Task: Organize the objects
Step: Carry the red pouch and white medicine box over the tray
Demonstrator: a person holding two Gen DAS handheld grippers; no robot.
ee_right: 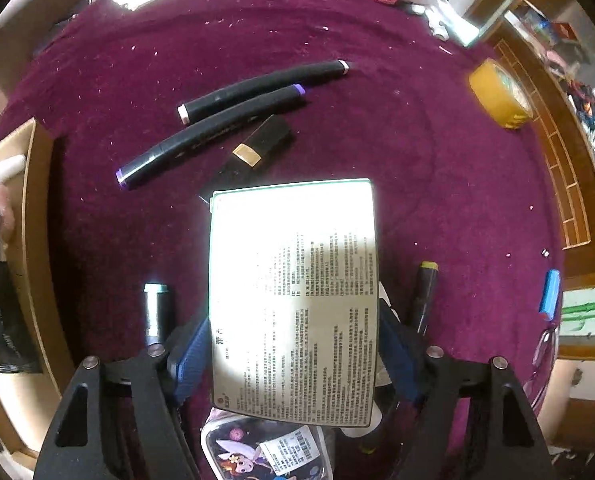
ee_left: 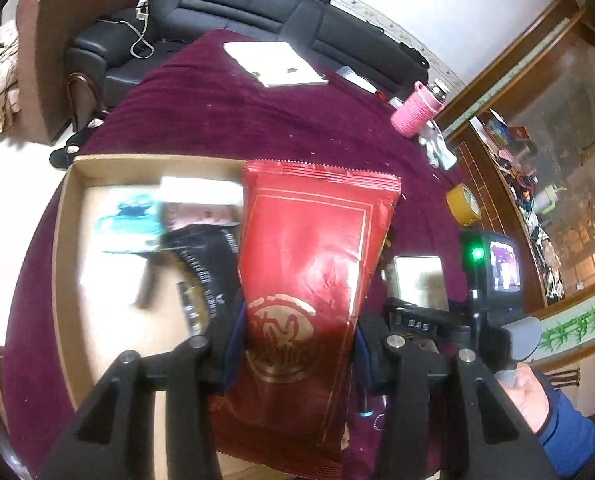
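Left claw (ee_left: 297, 344) grips glossy red foil pouch (ee_left: 313, 248); right claw (ee_right: 293, 356) straddles flat white box (ee_right: 293, 300), ungripped.

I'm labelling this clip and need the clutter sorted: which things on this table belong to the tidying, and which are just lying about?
Belonging to the job: red packet in the left gripper; cardboard box; white printed box between the right gripper pads; black markers.

Lying about: tape roll; pink-sleeved bottle; black sofa.
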